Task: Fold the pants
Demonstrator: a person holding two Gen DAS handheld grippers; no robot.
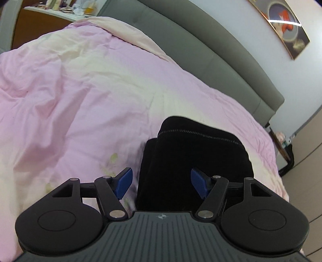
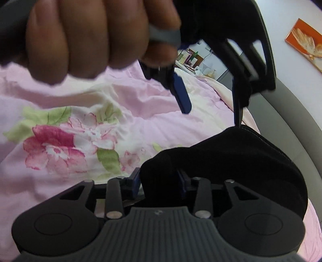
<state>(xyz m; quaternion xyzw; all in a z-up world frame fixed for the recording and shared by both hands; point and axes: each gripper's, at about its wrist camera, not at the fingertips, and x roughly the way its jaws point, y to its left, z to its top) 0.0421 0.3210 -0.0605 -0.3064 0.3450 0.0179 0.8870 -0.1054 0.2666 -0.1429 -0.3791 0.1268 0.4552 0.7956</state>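
The black pants [image 1: 193, 157] lie folded into a compact stack on the pink bedspread [image 1: 80, 96]. My left gripper [image 1: 163, 182] is open and empty, hovering just above the near end of the stack, one blue pad on each side. In the right wrist view the pants [image 2: 241, 157] bulge up at the right. My right gripper [image 2: 159, 184] has its jaws part way closed with a fold of the black cloth between them. The left gripper [image 2: 213, 108] and the hand holding it hang open above the pants in that view.
A grey padded headboard [image 1: 201, 50] runs along the far side of the bed. A cluttered shelf [image 1: 60, 10] stands at the back left. A framed picture [image 1: 287, 26] hangs on the wall. The bedspread has a pink flower print [image 2: 60, 145].
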